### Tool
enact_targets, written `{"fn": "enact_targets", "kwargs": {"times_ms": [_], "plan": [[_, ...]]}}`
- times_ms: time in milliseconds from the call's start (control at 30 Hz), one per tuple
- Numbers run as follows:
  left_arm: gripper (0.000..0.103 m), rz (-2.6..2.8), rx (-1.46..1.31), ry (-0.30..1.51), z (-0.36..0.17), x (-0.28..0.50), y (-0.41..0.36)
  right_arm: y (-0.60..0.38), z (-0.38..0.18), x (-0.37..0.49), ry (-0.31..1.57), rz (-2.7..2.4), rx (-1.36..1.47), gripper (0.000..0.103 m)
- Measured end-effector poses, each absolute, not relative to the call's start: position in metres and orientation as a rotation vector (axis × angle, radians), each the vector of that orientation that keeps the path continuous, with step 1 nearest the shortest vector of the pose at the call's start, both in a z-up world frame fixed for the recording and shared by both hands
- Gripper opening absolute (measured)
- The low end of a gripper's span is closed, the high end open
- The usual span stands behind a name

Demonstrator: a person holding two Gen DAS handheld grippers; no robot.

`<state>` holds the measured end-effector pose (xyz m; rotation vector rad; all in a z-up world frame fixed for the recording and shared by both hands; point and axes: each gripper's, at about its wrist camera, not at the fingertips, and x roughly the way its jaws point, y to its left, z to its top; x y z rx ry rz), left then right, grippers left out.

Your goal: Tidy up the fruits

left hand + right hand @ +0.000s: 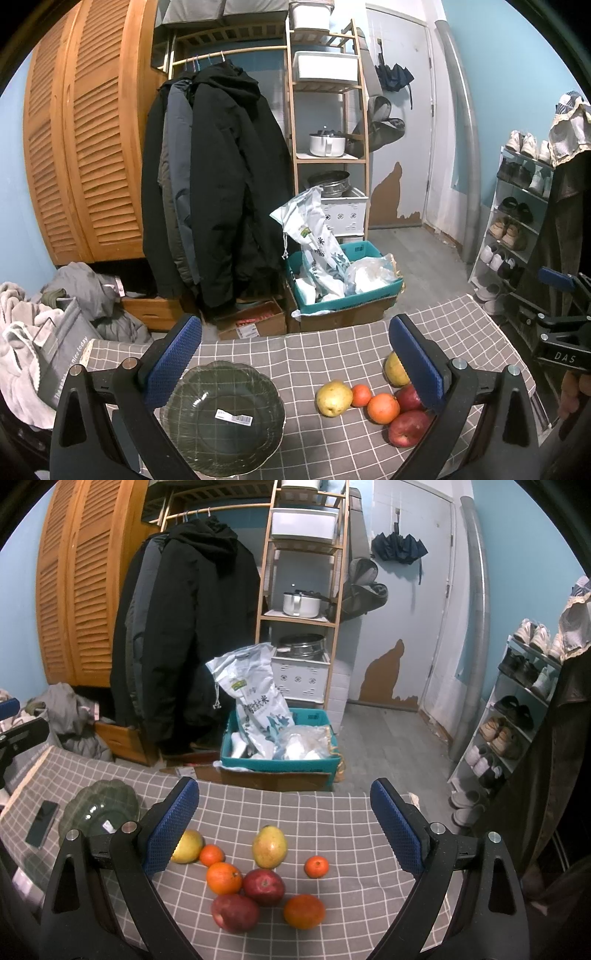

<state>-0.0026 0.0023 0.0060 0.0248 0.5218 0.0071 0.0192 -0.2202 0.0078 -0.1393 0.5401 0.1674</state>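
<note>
A dark green glass plate [225,413] with a barcode sticker lies on the checked tablecloth [314,347], under my open left gripper [295,354]. To its right lies a cluster of fruit: a yellow pear [333,398], oranges [383,407] and red apples [408,428]. In the right wrist view my right gripper [284,823] hangs open above the fruit: a mango [269,845], two red apples [263,886], several oranges [223,877], a yellow pear [188,845]. The plate [99,812] sits far left there. Neither gripper holds anything.
A phone [42,823] lies left of the plate. Beyond the table's far edge stand a teal crate [343,280] with bags, hanging coats [214,192], a wooden shelf [328,122] and a shoe rack [517,709]. A hand [572,391] holds the right gripper at the right edge.
</note>
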Motion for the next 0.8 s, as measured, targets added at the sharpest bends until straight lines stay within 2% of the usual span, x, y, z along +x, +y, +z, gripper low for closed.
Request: {"fn": "enact_targets", "kwargs": {"times_ms": [800], "plan": [[0.102,0.005,0.017,0.517,0.0118,-0.0031,0.001,-0.2177,0.0087,0.0191,0.541,0.169,-0.139,0.092]]}}
